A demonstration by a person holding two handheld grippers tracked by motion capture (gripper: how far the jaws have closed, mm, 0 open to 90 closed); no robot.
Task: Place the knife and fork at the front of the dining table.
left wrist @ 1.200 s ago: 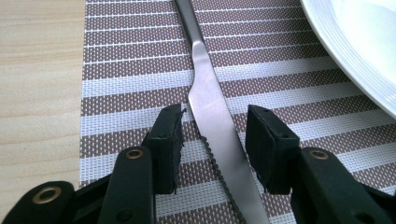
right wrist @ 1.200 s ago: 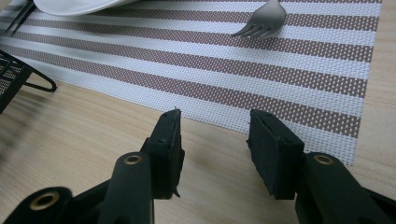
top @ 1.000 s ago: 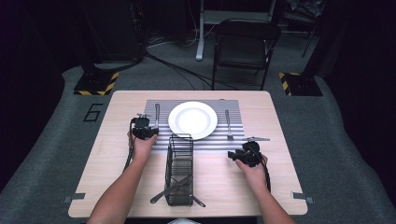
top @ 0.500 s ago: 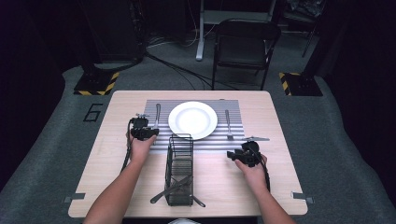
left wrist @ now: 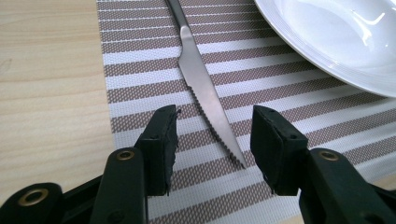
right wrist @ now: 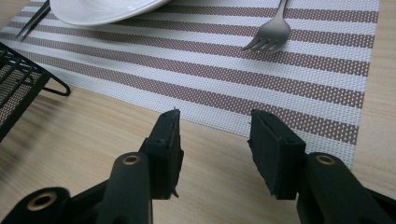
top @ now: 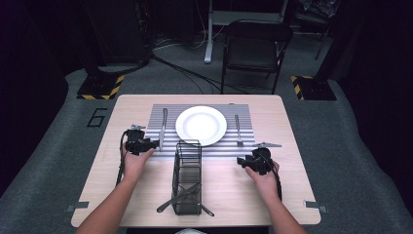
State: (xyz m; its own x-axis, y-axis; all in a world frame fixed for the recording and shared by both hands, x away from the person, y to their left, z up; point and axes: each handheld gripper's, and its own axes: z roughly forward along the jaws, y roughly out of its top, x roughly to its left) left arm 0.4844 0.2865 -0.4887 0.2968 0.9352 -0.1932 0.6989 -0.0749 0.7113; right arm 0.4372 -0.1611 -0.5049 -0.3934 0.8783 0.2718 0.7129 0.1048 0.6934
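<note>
Hardly anything has moved since the earlier frames: both hands sit about where they were, with the left one maybe a hair closer to the knife (left wrist: 204, 88). That knife is what the work is about right now. It lies flat on the striped placemat (left wrist: 140, 70), just left of the white plate (left wrist: 336, 42), tip toward the person, serrated edge on the plate side. The left gripper (left wrist: 212, 140) hovers right over the blade tip with its jaws spread wide and nothing between them, so it's released, not gripping yet. My take: pinching the pointed tip is a poor idea, since thin tapered steel will likely slip or pivot. I'd slide further up toward the thick part near the handle, straddle it evenly, get low to the mat, then close. Watch the plate rim too, as it's close to the blade on that side. Over on the other side, the right gripper (right wrist: 215, 140) is also spread open and empty, parked above bare table just short of the placemat edge, with the fork (right wrist: 271, 30) lying further ahead on the mat, well apart from it. From the high view the wire basket (top: 187, 175) sits between the two hands with some cutlery (top: 179, 196) at its near end, so that looks like the probable drop-off.
</note>
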